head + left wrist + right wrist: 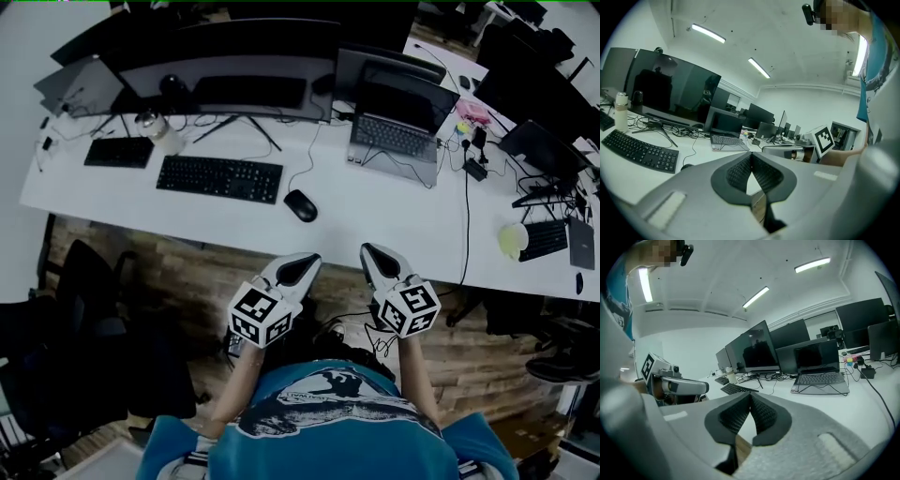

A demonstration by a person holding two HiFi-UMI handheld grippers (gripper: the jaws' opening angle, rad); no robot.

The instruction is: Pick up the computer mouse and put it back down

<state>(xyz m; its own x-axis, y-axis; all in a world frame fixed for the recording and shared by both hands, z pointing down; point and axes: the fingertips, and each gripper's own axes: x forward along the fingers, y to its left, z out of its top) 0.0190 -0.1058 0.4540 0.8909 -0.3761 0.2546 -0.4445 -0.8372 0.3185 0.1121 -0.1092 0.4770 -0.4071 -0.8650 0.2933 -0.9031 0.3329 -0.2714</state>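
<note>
Counter (375, 217), white, long, set out with office kit; contents as I see them from here:

- Computer mouse (300, 205): black, corded, lying flat on the counter close to its near edge. It sits just off the right end of the black keyboard (219, 178) and left of the open laptop (394, 139), nearer the edge than either. Its cable (307, 164) runs back toward the far edge. Nothing touches it.
- Wide monitor (225, 66): dark screen, along the far edge behind the keyboard.
- Smaller keyboard (119, 152): toward the left end of the counter, with a pale bottle (155, 127) just beside it.
- Yellow-green cup (513, 241): near edge, toward the right end.

Tools, both hand-held by the person in the blue shirt (328, 422):

- Left tool (298, 270): off the counter, in front of its near edge, over the wooden floor (187, 272). Its jaws are brought together with the tips meeting and the dark ribbed pads (738, 172) empty.
- Right tool (378, 260): alongside the left one but apart from it, also clear of the near edge. Its jaws are likewise closed tip to tip, with nothing between them.

Both tools point toward the counter, with the mouse ahead of them and well apart from either
</note>
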